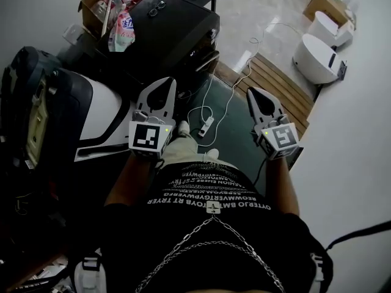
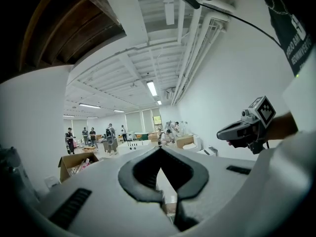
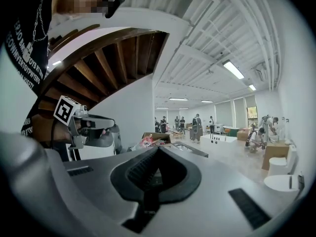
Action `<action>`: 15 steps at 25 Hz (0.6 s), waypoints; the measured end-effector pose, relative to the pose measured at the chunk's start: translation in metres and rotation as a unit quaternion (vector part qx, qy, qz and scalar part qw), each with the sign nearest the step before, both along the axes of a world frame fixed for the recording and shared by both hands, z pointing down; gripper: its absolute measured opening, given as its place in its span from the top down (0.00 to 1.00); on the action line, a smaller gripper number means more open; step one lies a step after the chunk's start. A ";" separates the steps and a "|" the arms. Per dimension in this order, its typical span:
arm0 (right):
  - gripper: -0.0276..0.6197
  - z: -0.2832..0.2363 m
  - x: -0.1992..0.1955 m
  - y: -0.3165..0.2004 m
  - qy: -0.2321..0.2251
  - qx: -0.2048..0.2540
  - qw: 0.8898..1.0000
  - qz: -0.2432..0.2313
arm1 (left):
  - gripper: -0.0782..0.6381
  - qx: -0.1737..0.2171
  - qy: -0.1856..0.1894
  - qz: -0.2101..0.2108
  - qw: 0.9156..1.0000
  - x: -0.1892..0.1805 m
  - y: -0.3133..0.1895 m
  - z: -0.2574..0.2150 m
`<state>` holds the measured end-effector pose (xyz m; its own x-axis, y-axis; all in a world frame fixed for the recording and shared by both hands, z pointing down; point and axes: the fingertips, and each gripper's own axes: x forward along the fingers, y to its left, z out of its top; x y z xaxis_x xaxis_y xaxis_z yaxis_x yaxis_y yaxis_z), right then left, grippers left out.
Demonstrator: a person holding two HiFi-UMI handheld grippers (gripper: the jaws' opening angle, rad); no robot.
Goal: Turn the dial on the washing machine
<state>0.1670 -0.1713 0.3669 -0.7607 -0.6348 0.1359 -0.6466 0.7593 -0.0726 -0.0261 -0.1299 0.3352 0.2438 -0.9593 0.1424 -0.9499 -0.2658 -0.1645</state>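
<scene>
I cannot make out any washing machine dial in these views. In the head view both grippers are held up side by side in front of the person's chest, pointing away over the floor. My left gripper (image 1: 166,83) has its jaws together with nothing between them, and its tips (image 2: 160,149) also meet in the left gripper view. My right gripper (image 1: 252,92) is likewise shut and empty, and its tips (image 3: 157,149) are closed in the right gripper view. Each gripper camera sees the other gripper: the right gripper (image 2: 247,127) and the left gripper (image 3: 91,127).
A black-topped cabinet (image 1: 174,26) stands ahead, with an open cardboard box (image 1: 113,2) of packets behind it. A white and dark appliance (image 1: 104,112) and a dark bag (image 1: 30,102) sit at the left. A power strip (image 1: 206,127), wooden slats (image 1: 275,84) and white toilets (image 1: 317,57) lie ahead right.
</scene>
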 end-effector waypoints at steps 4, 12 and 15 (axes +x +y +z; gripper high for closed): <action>0.96 0.016 -0.003 -0.016 0.009 -0.011 1.000 0.000 | 0.88 0.001 0.001 0.008 1.000 -0.001 -0.019 0.005; 0.96 0.038 -0.022 -0.075 0.036 -0.013 0.999 0.017 | 0.88 0.001 0.004 0.021 1.000 -0.017 -0.068 0.009; 0.96 0.044 -0.041 -0.099 0.034 -0.021 0.999 0.013 | 0.88 0.002 0.003 0.024 1.000 -0.032 -0.085 0.010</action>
